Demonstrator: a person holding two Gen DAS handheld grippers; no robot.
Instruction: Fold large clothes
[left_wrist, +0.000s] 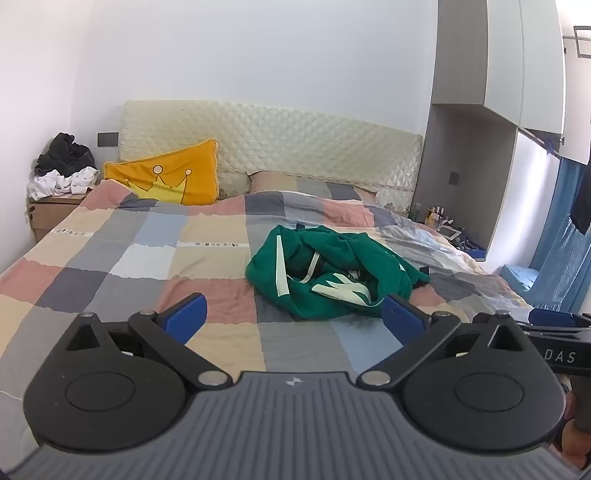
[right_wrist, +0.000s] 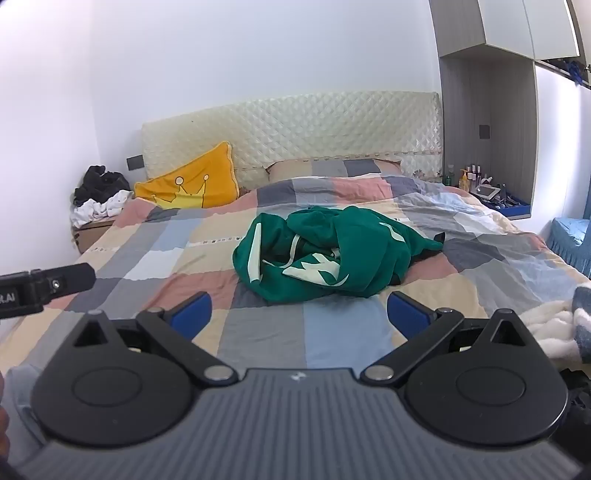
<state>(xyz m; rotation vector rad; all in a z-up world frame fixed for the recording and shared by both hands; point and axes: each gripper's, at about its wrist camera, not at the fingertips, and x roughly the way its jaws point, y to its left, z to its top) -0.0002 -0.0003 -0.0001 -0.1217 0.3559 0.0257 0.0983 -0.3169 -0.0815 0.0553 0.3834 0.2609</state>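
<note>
A crumpled green garment (left_wrist: 332, 269) (right_wrist: 325, 254) with pale stripes and a pale print lies in a heap on the checked bedspread (left_wrist: 147, 258) (right_wrist: 177, 258). My left gripper (left_wrist: 293, 317) hovers over the near part of the bed, short of the heap, open with nothing between its blue pads (left_wrist: 184, 319). My right gripper (right_wrist: 299, 314) is also open and empty, a little short of the garment. Part of the right tool (left_wrist: 561, 343) shows at the right edge of the left wrist view. Part of the left tool (right_wrist: 44, 284) shows at the left edge of the right wrist view.
A yellow crown pillow (left_wrist: 170, 181) (right_wrist: 192, 184) leans on the quilted headboard (left_wrist: 295, 147). Black and white clothes (left_wrist: 62, 170) pile on a bedside box at the left. A shelf with bottles (right_wrist: 476, 181) stands at the right. A fluffy white blanket (right_wrist: 554, 325) lies near right.
</note>
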